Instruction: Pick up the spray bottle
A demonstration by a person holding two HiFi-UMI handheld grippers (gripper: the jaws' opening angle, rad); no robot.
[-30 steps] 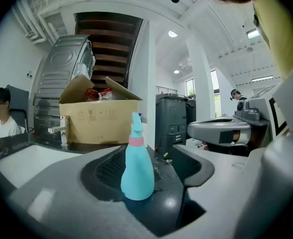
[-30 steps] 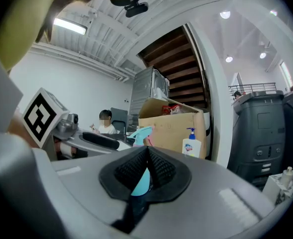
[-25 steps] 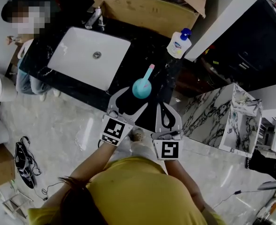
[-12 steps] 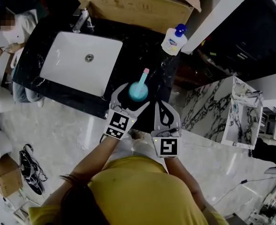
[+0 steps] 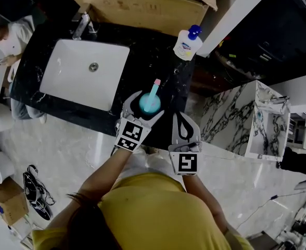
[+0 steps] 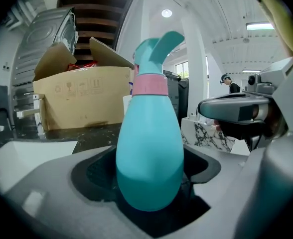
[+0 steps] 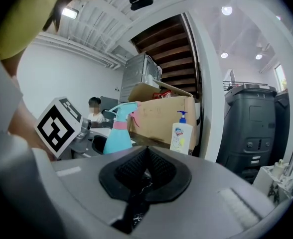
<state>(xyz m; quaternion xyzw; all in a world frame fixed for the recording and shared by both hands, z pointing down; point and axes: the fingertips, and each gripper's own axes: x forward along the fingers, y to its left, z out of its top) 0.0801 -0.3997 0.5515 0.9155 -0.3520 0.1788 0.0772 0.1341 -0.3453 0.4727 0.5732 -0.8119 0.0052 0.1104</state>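
Note:
A teal spray bottle (image 5: 149, 102) with a pink collar stands upright near the front edge of the black countertop (image 5: 166, 69), right of the sink. My left gripper (image 5: 145, 107) has its jaws on either side of the bottle's round body (image 6: 149, 153). They are closing, and dark gaps still show between the pads and the bottle. My right gripper (image 5: 183, 121) hangs just right of it, off the counter's front edge, jaws shut on nothing (image 7: 144, 156). From the right gripper view the bottle (image 7: 117, 136) stands ahead to the left.
A white sink basin (image 5: 85, 72) with a faucet (image 5: 83, 22) lies left of the bottle. A cardboard box (image 5: 142, 7) stands at the counter's back, with a white soap pump bottle (image 5: 185, 43) at its right. A marble-patterned block (image 5: 231, 124) stands lower right. A person sits at the far left (image 5: 7, 35).
My left gripper has moved forward and down, so the spray bottle that stood ahead of its jaws is now between them. The right gripper has barely shifted.

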